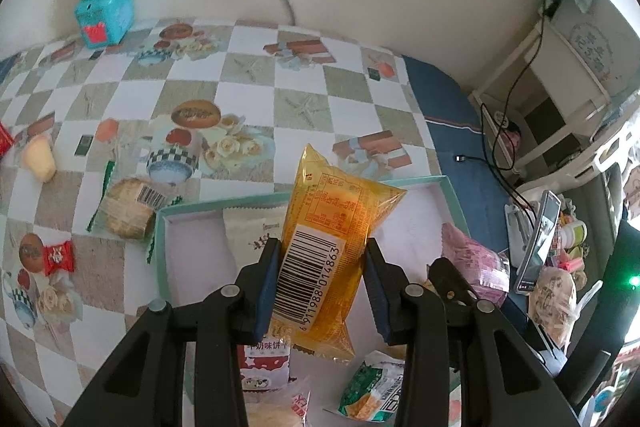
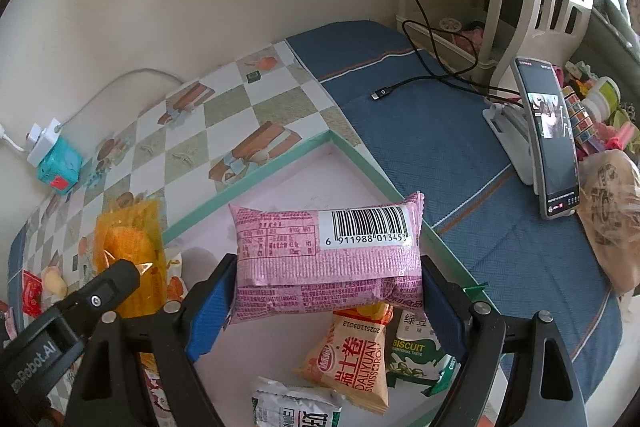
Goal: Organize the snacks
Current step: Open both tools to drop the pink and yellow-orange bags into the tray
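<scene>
My left gripper (image 1: 322, 263) is shut on an orange snack packet (image 1: 328, 239) and holds it over the teal-rimmed white box (image 1: 400, 183). My right gripper (image 2: 328, 291) is shut on a pink snack packet (image 2: 320, 259) above the same box (image 2: 256, 179). The box holds several packets: a Swiss roll pack (image 2: 352, 363), a green biscuit pack (image 2: 416, 351), a white pack (image 1: 252, 231). The pink packet (image 1: 472, 259) and right gripper show at the right of the left wrist view; the orange packet (image 2: 128, 251) shows at the left of the right wrist view.
On the checkered tablecloth (image 1: 280, 67) lie a round biscuit pack (image 1: 128, 211), a red candy (image 1: 59, 257) and a yellow cake (image 1: 40, 157). A teal box with a power strip (image 1: 106, 3) stands by the wall. A phone on a stand (image 2: 548, 139) and a cable (image 2: 420, 83) sit on the blue cloth.
</scene>
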Demonstrator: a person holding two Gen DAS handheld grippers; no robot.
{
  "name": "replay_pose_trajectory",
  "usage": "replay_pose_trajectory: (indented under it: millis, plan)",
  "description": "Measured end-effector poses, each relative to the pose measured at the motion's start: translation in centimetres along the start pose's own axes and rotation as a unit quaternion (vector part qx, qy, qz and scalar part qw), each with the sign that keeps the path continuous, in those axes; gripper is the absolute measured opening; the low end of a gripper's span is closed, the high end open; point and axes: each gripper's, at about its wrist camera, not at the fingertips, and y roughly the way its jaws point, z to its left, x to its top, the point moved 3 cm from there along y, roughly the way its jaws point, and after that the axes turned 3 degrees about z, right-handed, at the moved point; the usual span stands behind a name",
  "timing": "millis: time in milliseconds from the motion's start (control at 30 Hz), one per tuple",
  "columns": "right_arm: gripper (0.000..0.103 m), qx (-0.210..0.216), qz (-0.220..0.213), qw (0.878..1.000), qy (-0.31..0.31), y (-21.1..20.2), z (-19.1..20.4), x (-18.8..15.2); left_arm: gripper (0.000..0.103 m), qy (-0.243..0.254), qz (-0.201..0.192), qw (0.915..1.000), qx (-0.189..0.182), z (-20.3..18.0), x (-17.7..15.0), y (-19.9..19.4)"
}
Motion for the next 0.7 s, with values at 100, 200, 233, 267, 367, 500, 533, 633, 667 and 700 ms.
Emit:
replay_pose_trajectory:
  millis: [100, 200, 233, 267, 367, 500, 533, 633, 667, 700]
  plan:
    - [0.088, -0.004, 0.002, 1.000, -0.002, 0.1, 0.0, 0.0, 0.042, -0.010, 0.008, 0.9999, -0.010, 0.3, -0.1, 0.2]
    - [0.088, -0.005, 0.002, 1.000, -0.002, 0.2, 0.0, 0.0, 0.042, -0.004, 0.007, 1.0000, -0.003, 0.2, 0.0, 0.2]
    - [0.088, -0.005, 0.002, 1.000, -0.003, 0.2, 0.1, 0.0, 0.042, 0.001, 0.005, 1.0000, 0.004, 0.1, 0.0, 0.1]
    - [0.088, -0.005, 0.002, 1.000, -0.004, 0.2, 0.1, 0.0, 0.042, 0.003, 0.005, 1.0000, 0.006, 0.1, 0.0, 0.1]
    - [0.089, -0.006, 0.000, 1.000, -0.007, 0.2, 0.3, -0.1, 0.042, 0.000, 0.008, 1.0000, -0.001, 0.2, 0.1, 0.2]
    - [0.090, -0.011, 0.000, 1.000, -0.011, 0.2, 0.4, -0.1, 0.044, -0.008, 0.012, 0.9999, -0.001, 0.6, 0.1, 0.4]
    - [0.090, -0.012, 0.000, 1.000, -0.013, 0.2, 0.4, -0.1, 0.047, -0.011, 0.012, 0.9999, -0.002, 0.7, 0.1, 0.3]
    - [0.092, -0.014, 0.001, 1.000, -0.014, 0.2, 0.4, -0.1, 0.076, -0.024, 0.008, 0.9997, -0.006, 1.0, 0.3, 0.0]
    - [0.093, -0.015, 0.001, 1.000, -0.015, 0.2, 0.4, -0.1, 0.077, -0.025, 0.006, 0.9996, -0.006, 1.1, 0.4, -0.2]
    - [0.094, -0.017, 0.002, 1.000, -0.017, 0.3, 0.5, -0.1, 0.077, -0.025, 0.006, 0.9996, -0.006, 1.2, 0.4, -0.3]
